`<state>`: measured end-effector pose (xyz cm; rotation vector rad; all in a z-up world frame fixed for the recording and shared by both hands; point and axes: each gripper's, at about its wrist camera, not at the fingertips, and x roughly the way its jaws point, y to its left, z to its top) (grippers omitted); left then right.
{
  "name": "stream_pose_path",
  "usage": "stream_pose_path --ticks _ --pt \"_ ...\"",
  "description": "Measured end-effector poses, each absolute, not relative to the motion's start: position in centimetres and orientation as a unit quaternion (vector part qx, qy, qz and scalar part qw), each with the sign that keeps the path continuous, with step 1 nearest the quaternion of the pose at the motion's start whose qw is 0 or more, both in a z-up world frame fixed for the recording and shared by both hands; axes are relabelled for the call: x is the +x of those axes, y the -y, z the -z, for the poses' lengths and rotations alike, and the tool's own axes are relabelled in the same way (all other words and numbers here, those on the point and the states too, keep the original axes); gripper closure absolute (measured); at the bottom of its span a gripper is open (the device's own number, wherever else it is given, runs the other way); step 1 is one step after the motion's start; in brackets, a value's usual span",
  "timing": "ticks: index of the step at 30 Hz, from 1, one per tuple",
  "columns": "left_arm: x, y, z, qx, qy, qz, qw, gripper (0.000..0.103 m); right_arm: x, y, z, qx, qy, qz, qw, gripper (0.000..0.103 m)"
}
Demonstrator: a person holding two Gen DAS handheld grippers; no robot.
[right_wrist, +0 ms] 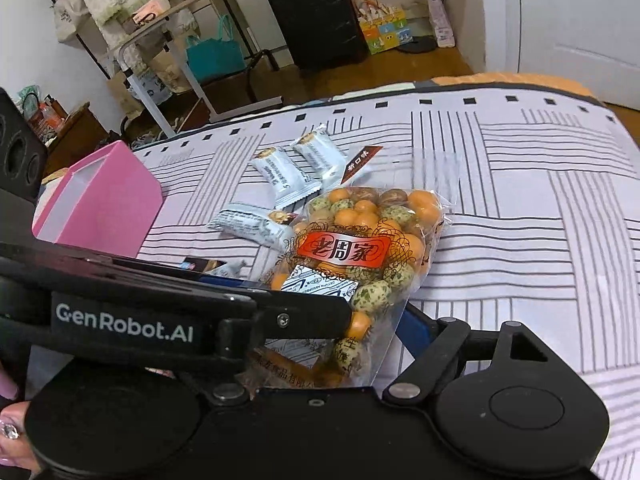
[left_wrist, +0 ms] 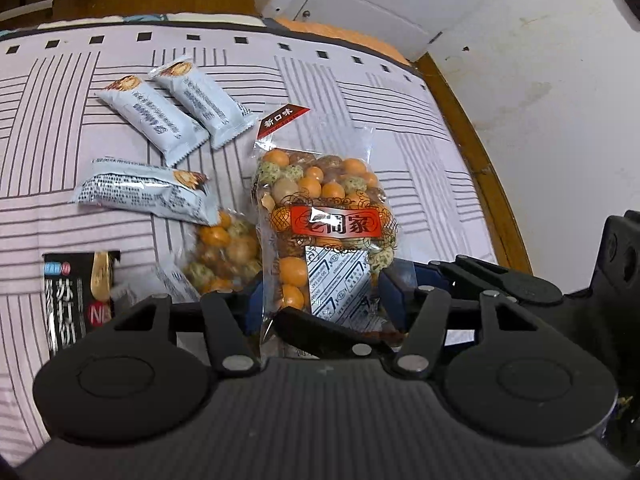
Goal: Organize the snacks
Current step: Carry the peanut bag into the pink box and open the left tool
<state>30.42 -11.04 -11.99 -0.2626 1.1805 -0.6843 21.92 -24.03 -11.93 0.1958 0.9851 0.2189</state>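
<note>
A clear bag of orange and green coated nuts with a red label (left_wrist: 332,216) (right_wrist: 356,248) sits between both grippers. My left gripper (left_wrist: 320,300) has its blue pads closed on the bag's lower end. My right gripper (right_wrist: 360,332) is around the same bag's lower end; the left gripper's body crosses in front of it, so its grip is unclear. A second nut bag (left_wrist: 224,252) lies on the bed left of the held one. Three pale blue snack bars (left_wrist: 156,116) (left_wrist: 208,100) (left_wrist: 152,196) lie beyond. A black snack pack (left_wrist: 80,296) lies at the left.
Everything lies on a striped bedspread (left_wrist: 60,152) (right_wrist: 540,240). A pink open box (right_wrist: 100,204) stands on the bed at the left in the right wrist view. The wooden bed edge (left_wrist: 480,168) and white wall are on the right. A black suitcase (right_wrist: 316,16) stands beyond the bed.
</note>
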Motion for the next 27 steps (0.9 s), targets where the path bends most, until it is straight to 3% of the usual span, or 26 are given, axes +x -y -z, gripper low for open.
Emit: stream_pose_path --ticks 27 --pt "16.3 2.5 3.1 -0.151 -0.529 0.257 0.795 0.045 10.9 16.4 3.7 0.049 -0.47 -0.18 0.863 0.018"
